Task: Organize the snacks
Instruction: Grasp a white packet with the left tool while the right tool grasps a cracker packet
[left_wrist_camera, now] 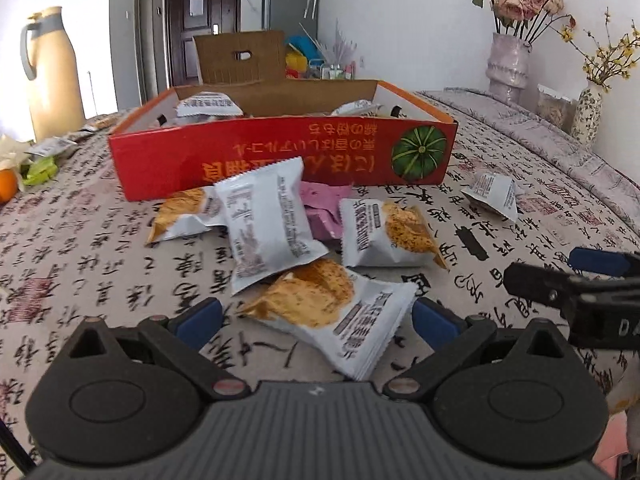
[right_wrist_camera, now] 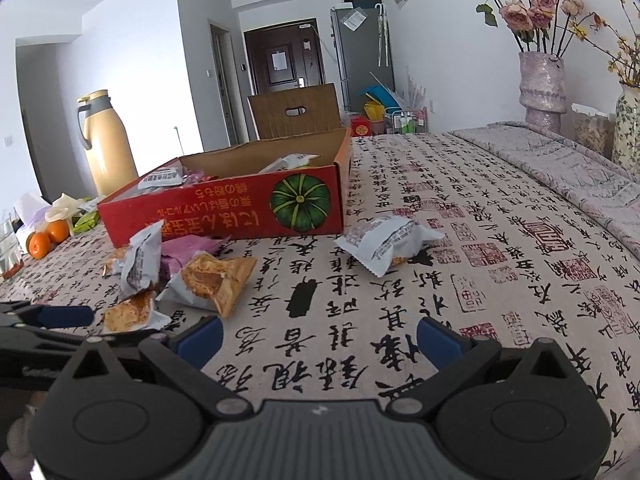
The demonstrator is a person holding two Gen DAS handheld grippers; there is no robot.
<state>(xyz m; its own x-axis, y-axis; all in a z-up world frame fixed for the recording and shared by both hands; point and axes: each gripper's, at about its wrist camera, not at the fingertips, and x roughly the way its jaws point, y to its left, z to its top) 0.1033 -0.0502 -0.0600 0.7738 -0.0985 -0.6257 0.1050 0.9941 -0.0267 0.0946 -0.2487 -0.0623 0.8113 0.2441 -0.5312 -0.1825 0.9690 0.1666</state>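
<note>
— Red cardboard box (left_wrist_camera: 280,152), upper middle: contents?
— Mostly hidden; crinkly packets (left_wrist_camera: 276,216) heaped below it. Left gripper (left_wrist_camera: 316,320) spread wide around one; right gripper (right_wrist_camera: 320,340) spread, empty.

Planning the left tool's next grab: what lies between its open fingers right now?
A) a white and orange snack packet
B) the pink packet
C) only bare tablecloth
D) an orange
A: the left tool is open, with the white and orange snack packet lying on the tablecloth between its blue pads.
</note>
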